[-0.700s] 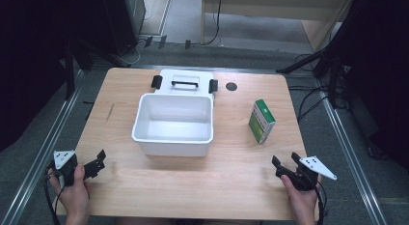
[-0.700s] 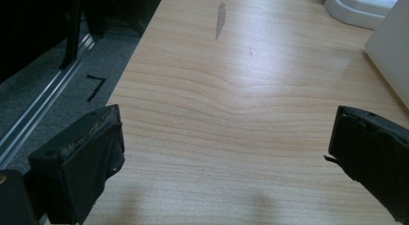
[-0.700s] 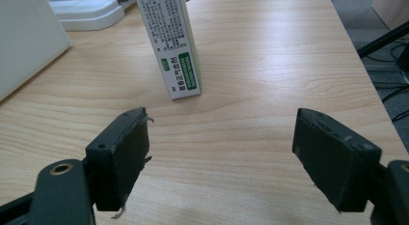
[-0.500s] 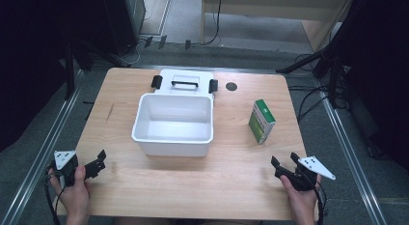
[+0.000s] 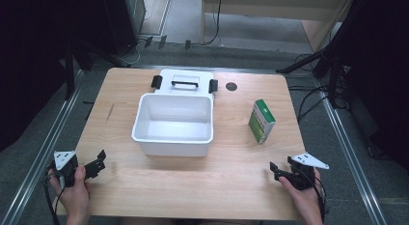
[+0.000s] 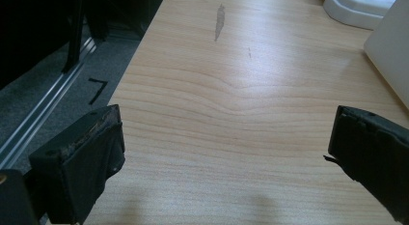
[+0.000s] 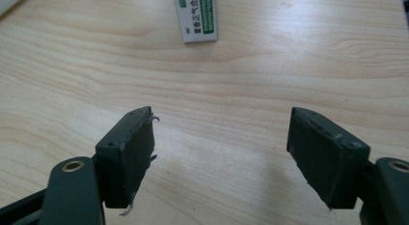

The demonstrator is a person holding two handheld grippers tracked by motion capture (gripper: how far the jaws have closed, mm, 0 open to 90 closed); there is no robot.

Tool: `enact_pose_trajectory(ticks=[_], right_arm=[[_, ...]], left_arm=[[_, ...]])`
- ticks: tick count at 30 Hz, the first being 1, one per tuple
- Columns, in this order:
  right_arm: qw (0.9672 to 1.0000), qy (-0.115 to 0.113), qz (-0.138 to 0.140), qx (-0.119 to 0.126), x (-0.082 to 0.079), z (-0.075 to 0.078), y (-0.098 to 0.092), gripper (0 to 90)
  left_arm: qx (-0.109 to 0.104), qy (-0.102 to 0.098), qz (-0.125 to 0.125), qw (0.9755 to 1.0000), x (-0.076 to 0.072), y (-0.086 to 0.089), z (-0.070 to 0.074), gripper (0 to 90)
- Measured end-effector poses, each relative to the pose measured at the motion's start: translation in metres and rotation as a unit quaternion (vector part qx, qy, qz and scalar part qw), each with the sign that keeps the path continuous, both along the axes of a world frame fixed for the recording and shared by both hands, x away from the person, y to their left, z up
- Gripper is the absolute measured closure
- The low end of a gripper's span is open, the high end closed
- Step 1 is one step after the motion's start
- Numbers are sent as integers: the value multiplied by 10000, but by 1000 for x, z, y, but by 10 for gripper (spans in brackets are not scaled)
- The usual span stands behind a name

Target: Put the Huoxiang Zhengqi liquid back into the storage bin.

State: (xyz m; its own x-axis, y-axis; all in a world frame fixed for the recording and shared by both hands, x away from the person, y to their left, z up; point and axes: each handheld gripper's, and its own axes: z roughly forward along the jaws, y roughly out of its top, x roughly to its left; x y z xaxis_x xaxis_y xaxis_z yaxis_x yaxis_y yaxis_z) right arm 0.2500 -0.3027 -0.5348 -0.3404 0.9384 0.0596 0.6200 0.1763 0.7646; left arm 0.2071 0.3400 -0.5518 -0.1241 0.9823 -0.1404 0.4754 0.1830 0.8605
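Observation:
A white plastic bin [image 5: 174, 124] stands open at the middle of the wooden table [image 5: 193, 176], with its white lid [image 5: 184, 82] lying flat behind it. A green and white box [image 5: 261, 120] stands upright to the bin's right; its lower end [image 7: 197, 17] reaches the top of the right gripper view. My left gripper [image 5: 99, 161] rests open near the table's front left corner, with bare wood [image 6: 231, 138] between its jaws. My right gripper [image 5: 276, 170] rests open near the front right corner, pointing toward the box, with nothing between its jaws.
A small dark round hole [image 5: 231, 86] marks the table behind the box. The bin's wall [image 6: 390, 51] and the lid's corner [image 6: 359, 7] edge the left gripper view. Metal rails [image 5: 46, 143] and cables [image 5: 308, 102] run along the floor beside the table.

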Motion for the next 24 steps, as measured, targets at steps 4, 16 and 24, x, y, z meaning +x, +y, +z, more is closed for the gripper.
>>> enact_pose_trajectory(ticks=[4, 16, 24], right_arm=[[9993, 279, 128, -193, 6, 9, 5, 253], [9818, 1377, 590, -1165, 35, 50, 21, 235], [9483, 2414, 909, -1852, 69, 75, 36, 221]], left_arm=[[17, -16, -17, 10000, 0, 0, 0, 0], [-47, -31, -28, 10000, -1, 1, 0, 0], [-76, -22, -20, 10000, 0, 1, 0, 0]])
